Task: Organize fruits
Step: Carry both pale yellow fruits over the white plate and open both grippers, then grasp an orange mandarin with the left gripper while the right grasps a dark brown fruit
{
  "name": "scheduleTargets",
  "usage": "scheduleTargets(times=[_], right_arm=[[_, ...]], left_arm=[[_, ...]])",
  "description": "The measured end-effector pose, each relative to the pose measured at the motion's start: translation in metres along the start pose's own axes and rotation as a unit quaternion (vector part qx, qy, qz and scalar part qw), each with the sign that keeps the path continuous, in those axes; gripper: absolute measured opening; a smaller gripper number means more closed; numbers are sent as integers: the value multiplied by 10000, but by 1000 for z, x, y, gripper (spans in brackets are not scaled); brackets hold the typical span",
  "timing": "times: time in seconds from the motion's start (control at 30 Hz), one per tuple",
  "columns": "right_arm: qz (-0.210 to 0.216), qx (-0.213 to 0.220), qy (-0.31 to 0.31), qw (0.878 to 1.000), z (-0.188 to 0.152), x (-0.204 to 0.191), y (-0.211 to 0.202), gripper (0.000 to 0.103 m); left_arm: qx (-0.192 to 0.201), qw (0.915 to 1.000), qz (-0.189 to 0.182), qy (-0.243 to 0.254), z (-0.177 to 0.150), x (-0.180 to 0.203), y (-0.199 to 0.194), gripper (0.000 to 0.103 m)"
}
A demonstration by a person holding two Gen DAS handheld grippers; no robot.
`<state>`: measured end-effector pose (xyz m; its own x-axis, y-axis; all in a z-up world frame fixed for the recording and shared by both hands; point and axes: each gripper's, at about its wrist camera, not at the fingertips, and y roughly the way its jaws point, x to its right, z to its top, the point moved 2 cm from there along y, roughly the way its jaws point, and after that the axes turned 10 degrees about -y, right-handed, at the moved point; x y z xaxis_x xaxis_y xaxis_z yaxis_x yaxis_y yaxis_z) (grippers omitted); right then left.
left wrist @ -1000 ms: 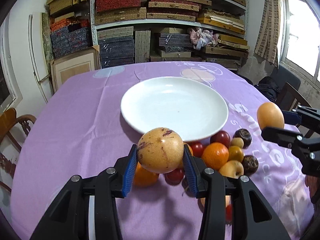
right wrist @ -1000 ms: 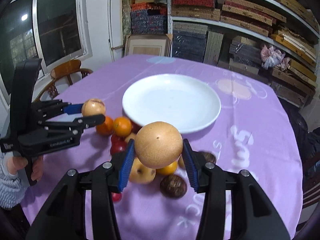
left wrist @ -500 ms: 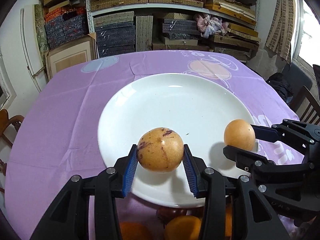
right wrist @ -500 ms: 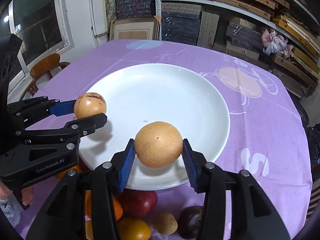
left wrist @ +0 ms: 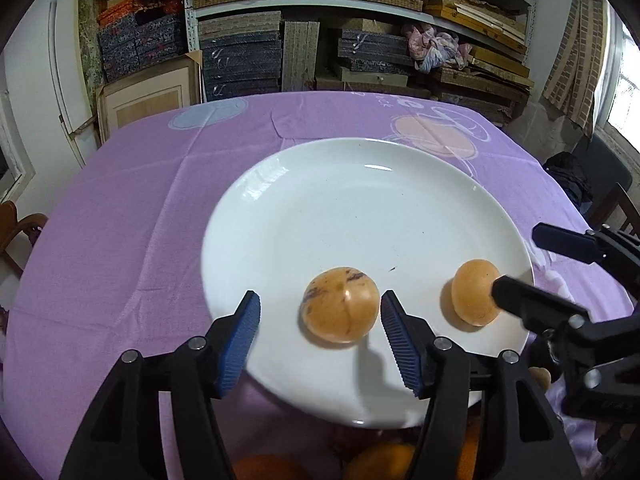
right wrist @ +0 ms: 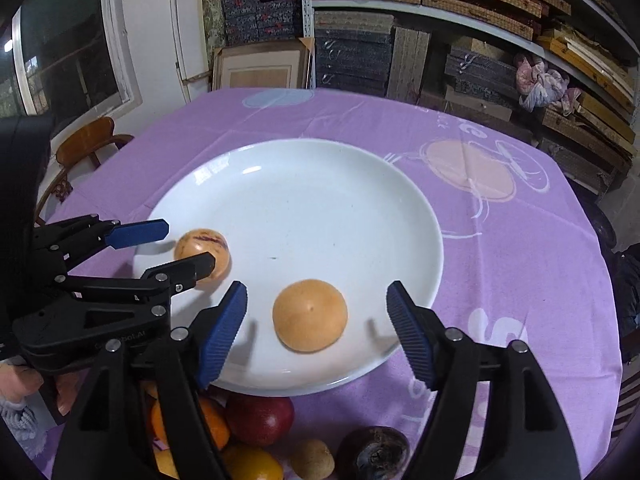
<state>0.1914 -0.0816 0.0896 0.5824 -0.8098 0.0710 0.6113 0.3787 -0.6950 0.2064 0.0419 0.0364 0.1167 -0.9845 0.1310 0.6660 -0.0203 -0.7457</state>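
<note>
left tongs [left wrist: 320, 336] just opened, blotchy yellow fruit [left wrist: 340, 304] loose between the pads on white plate [left wrist: 360, 200], right tongs [right wrist: 316, 328] just opened, smooth tan fruit [right wrist: 310, 315] free between them, more fruit [right wrist: 260, 416] under both tongs on purple desk [left wrist: 120, 220]

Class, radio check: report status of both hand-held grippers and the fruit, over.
Left hand-held gripper and right hand-held gripper just opened. Streaked fruit, plain fruit on white plate. Nothing in the way.
</note>
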Motion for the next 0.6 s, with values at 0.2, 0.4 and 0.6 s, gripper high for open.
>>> scheduleTargets(times=[0.2,0.4,0.6], right_arm=[[-251,1776,-229,9835,-20,-17,-134,99],[-1272,2986,-165,9457,-107,-34,-204,99],[-674,1381,-107,9881,-125,-38,-144,99]], left_arm=[[592,9977,332,30,-16,-22,-76,90],[563,9974,449,-26,-72,-38,-111,97],[291,9985,439,-143,-99,-36,-85,97]])
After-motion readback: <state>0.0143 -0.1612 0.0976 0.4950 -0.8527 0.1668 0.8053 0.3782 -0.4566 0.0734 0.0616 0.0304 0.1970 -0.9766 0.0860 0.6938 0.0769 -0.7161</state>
